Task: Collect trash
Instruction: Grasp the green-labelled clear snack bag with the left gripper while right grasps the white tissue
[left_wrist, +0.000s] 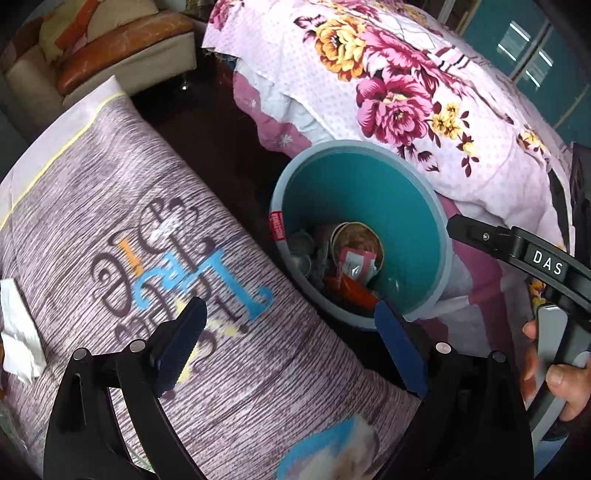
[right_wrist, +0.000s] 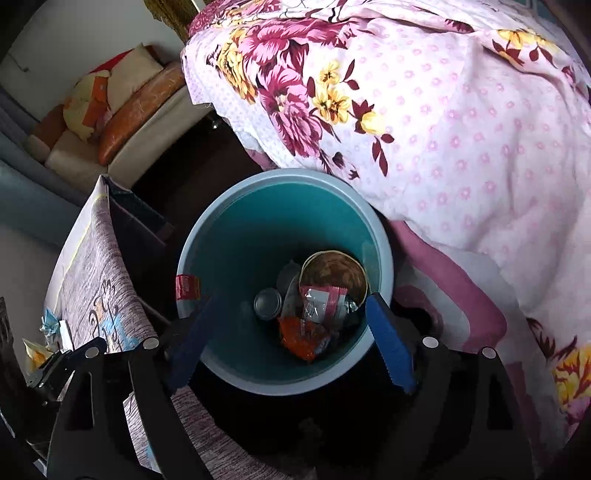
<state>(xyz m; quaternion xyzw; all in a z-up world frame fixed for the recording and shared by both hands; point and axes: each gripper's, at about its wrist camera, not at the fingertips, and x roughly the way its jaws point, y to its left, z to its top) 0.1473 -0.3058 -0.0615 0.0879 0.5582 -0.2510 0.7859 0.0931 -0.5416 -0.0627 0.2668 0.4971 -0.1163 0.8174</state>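
A teal bin with a grey rim (left_wrist: 439, 229) (right_wrist: 207, 236) stands on the dark floor between the table and the bed. Inside lie a paper cup (right_wrist: 334, 264), a pink-white wrapper (right_wrist: 323, 301), an orange wrapper (right_wrist: 301, 338) and a small can (right_wrist: 267, 302). My right gripper (right_wrist: 291, 310) is open and empty right above the bin's mouth. My left gripper (left_wrist: 290, 314) is open and empty over the table's edge, next to the bin. A crumpled white tissue (left_wrist: 18, 332) lies on the table at the far left.
The table (left_wrist: 110, 206) has a grey wood-print cloth with lettering. A floral pink quilt (left_wrist: 406, 92) (right_wrist: 443, 129) covers the bed on the right. A sofa with cushions (right_wrist: 110, 110) stands at the back left. More wrappers (right_wrist: 48, 328) lie on the table's far end.
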